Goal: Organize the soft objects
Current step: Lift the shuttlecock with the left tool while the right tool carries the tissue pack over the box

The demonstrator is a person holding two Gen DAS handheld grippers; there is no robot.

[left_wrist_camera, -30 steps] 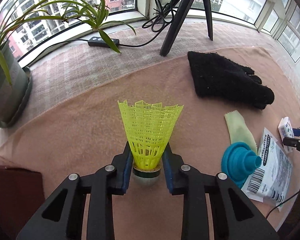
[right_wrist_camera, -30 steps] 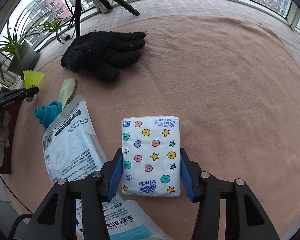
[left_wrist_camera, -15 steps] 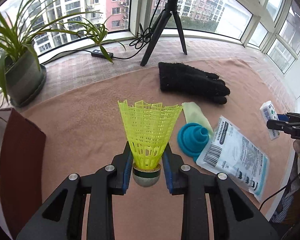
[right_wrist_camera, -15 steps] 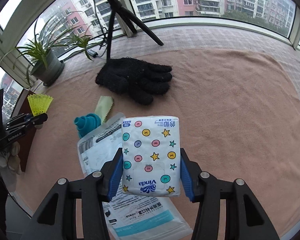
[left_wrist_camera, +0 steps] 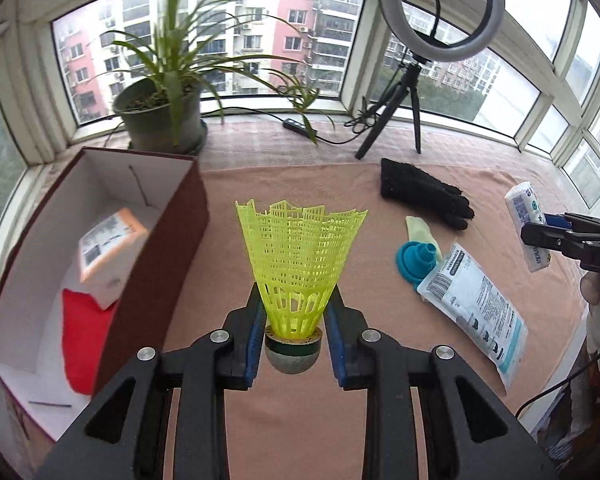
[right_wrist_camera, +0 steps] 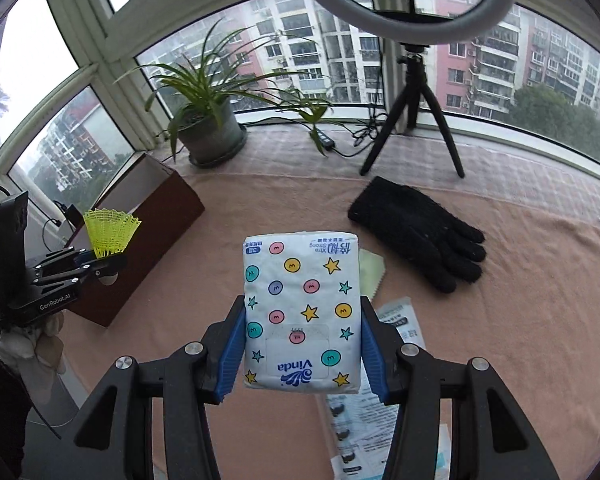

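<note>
My left gripper (left_wrist_camera: 294, 338) is shut on a yellow shuttlecock (left_wrist_camera: 298, 264) and holds it in the air beside an open brown box (left_wrist_camera: 148, 264). The box holds an orange-and-white pack (left_wrist_camera: 110, 246) and a red cloth (left_wrist_camera: 84, 336). My right gripper (right_wrist_camera: 302, 346) is shut on a white tissue pack (right_wrist_camera: 302, 314) with coloured dots and stars, raised above the tan cloth. A black glove (right_wrist_camera: 418, 230), a pale green cloth (left_wrist_camera: 420, 232), a blue collapsible funnel (left_wrist_camera: 414, 260) and a white mask packet (left_wrist_camera: 472, 308) lie on the tan cloth.
A potted spider plant (left_wrist_camera: 162, 118) stands behind the box. A ring light on a black tripod (left_wrist_camera: 410, 92) and a power strip (left_wrist_camera: 300, 126) with cables sit by the window. The tan cloth (right_wrist_camera: 540, 300) covers the surface.
Both grippers have risen and pulled back with their loads. The left view has swung left, so the open box and the plant now show.
</note>
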